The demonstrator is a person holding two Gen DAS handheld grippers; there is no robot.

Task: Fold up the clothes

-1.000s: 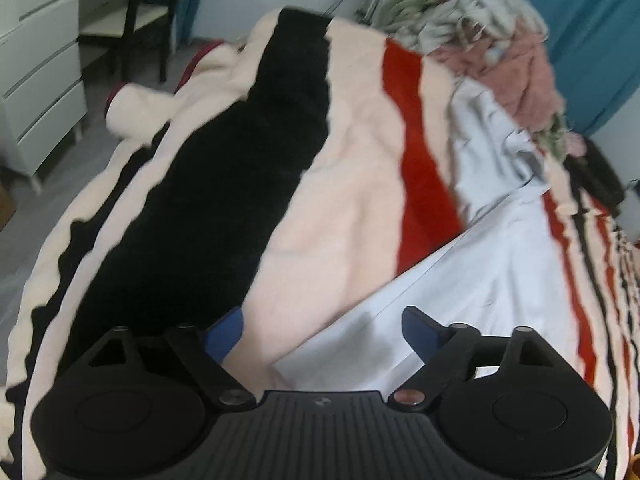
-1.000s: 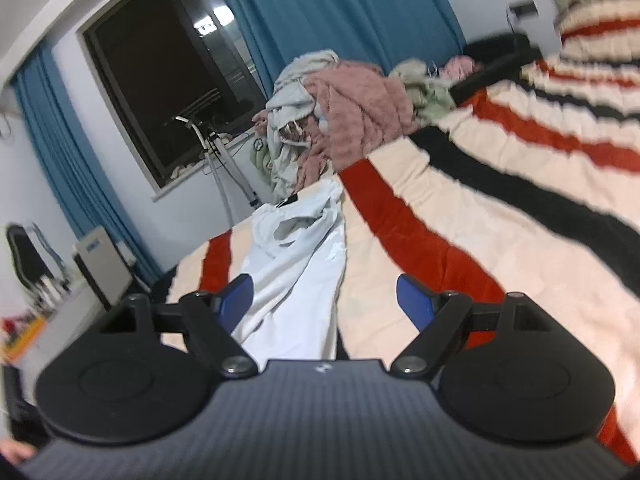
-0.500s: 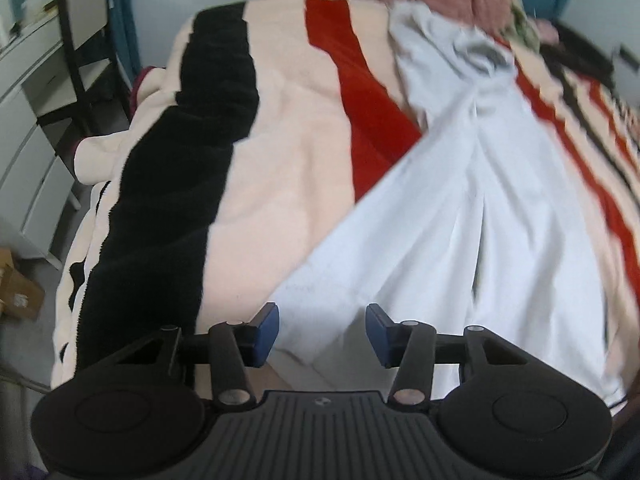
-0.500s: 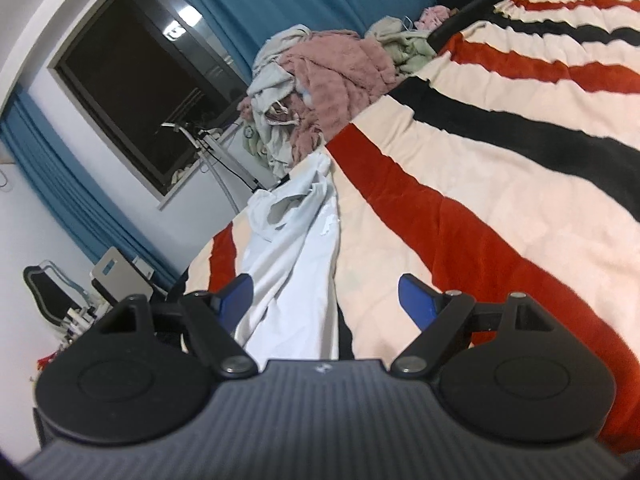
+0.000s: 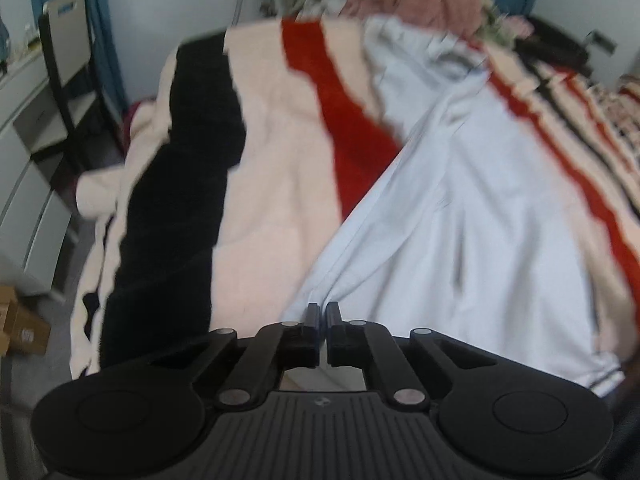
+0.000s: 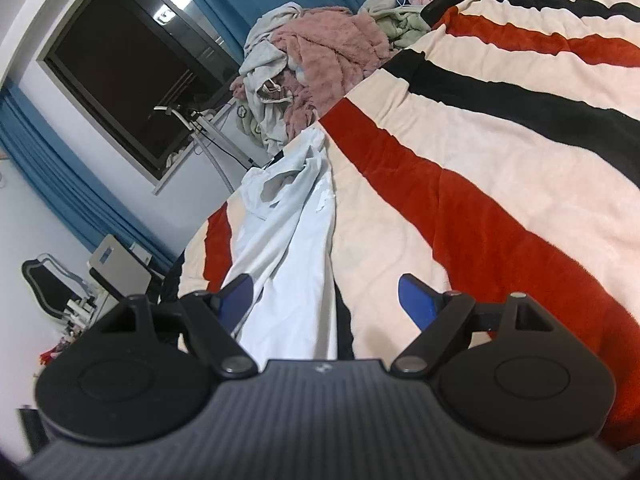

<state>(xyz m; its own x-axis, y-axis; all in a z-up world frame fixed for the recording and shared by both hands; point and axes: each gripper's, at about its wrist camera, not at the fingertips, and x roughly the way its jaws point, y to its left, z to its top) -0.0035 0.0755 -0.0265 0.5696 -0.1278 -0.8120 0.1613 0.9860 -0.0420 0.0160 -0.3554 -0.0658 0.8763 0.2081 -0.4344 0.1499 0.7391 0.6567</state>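
Note:
A pale blue-white garment (image 5: pixel 472 216) lies spread lengthwise on a striped blanket (image 5: pixel 272 184) of cream, red and black. My left gripper (image 5: pixel 323 312) is shut on the garment's near corner, and cloth bunches into folds at the fingertips. In the right wrist view the same garment (image 6: pixel 288 232) runs away from me toward the window. My right gripper (image 6: pixel 326 296) stands open just above its near end, with the cloth below the left finger and nothing pressed between the pads.
A heap of pink, grey and green clothes (image 6: pixel 320 52) sits at the bed's far end. A chair (image 5: pixel 68 64) and white drawers (image 5: pixel 24 168) stand left of the bed, with a cardboard box (image 5: pixel 20 320) on the floor. Blue curtains (image 6: pixel 72 184) flank a dark window (image 6: pixel 136 68).
My left gripper swung right over the garment's corner and its jaws went from wide open to shut on the cloth. The right gripper dipped slightly and stayed open.

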